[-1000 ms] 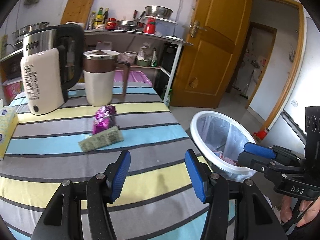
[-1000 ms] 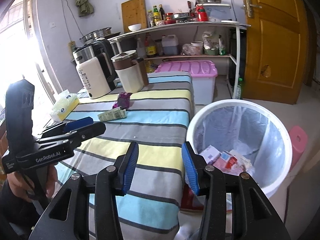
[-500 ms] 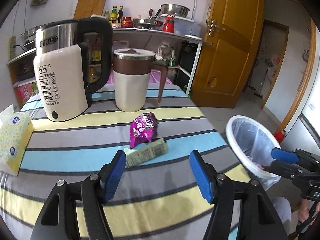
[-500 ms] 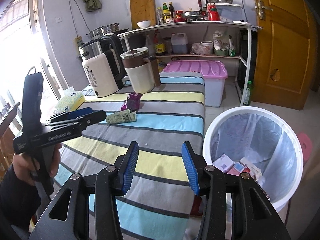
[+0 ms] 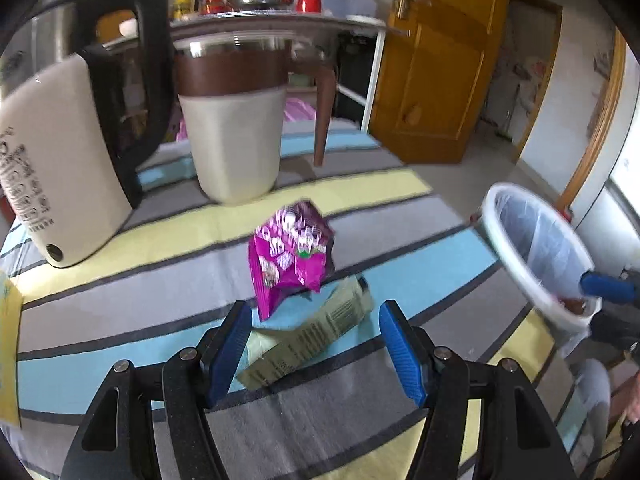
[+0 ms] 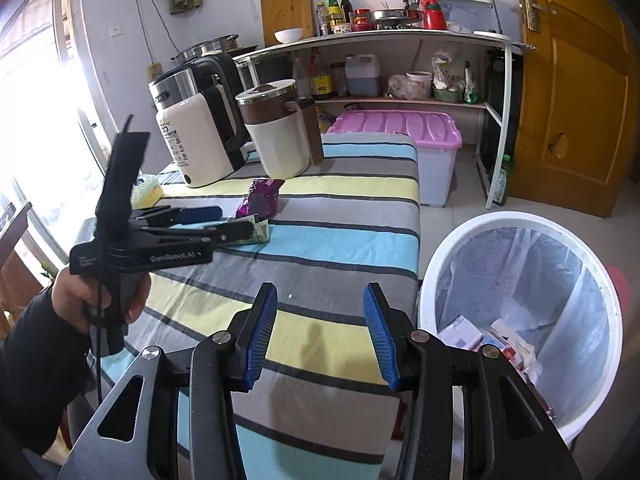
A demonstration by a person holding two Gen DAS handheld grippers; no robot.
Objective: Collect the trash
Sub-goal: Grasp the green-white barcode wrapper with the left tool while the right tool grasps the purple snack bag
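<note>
With some trash already in the bin [image 6: 520, 280], two wrappers remain. Left tongs [image 5: 316, 344], spread wide, straddle the green packet [image 5: 312, 336] (purple wrapper [image 5: 290, 256] just beyond); right tongs [image 6: 320, 336] gape, holding nothing.

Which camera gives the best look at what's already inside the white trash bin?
The right wrist view: it looks down into the bin, showing discarded cartons. The left wrist view catches only its rim and liner, sideways.

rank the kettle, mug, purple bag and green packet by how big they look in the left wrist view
1. Kettle, partly cut off by the frame edge.
2. Mug.
3. Purple bag and green packet: about alike. The packet lies nearer the camera, partly hidden by a finger, so no ranking.
</note>
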